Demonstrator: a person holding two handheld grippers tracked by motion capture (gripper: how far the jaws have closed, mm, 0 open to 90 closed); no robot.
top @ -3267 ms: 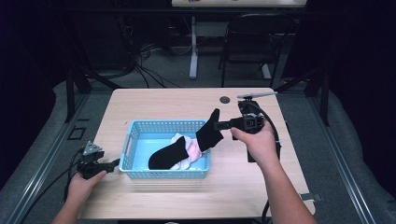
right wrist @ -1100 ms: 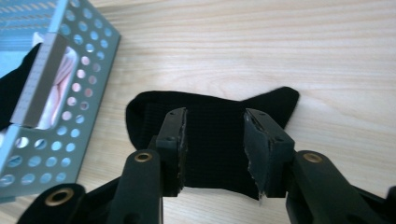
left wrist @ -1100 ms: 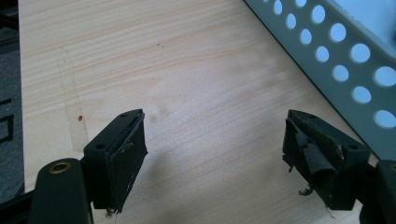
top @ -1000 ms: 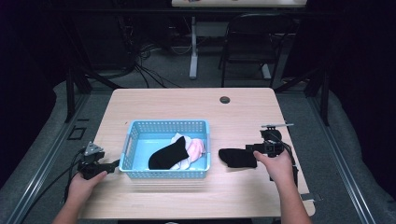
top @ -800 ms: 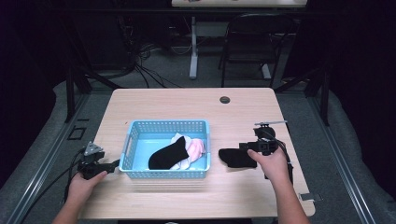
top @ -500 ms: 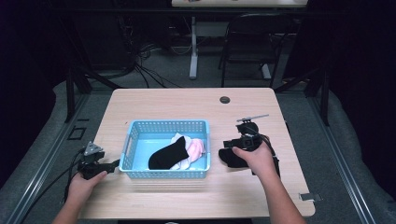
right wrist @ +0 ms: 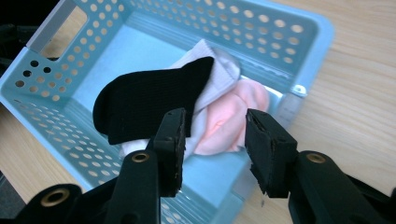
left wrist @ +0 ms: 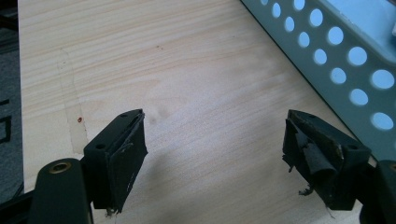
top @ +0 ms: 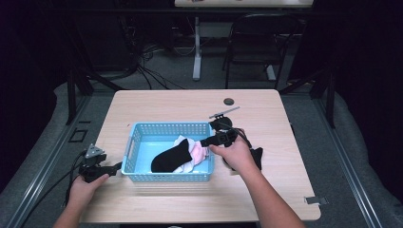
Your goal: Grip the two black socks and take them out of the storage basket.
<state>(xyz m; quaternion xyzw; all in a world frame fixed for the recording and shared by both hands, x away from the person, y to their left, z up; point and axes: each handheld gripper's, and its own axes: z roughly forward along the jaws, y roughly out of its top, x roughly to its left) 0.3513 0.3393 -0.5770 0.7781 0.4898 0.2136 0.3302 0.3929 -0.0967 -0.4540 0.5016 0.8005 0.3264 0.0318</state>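
The left claw (top: pixel 114 167) rests near the tabletop's (top: pixel 166 102) front left corner, just beside the basket's (top: pixel 135 142) left wall, its jaws spread wide over bare wood and holding nothing. The blue basket sits left of the tabletop's centre and holds a black sock (right wrist: pixel 149 100) lying over a white sock (right wrist: pixel 219 74) and a pink sock (right wrist: pixel 229 121). The right claw (right wrist: pixel 215 140) hovers over the basket's right end, jaws parted and empty, above the pink sock. A second black sock (top: pixel 256 156) lies on the tabletop right of the basket, partly hidden by the right hand (top: pixel 237 154).
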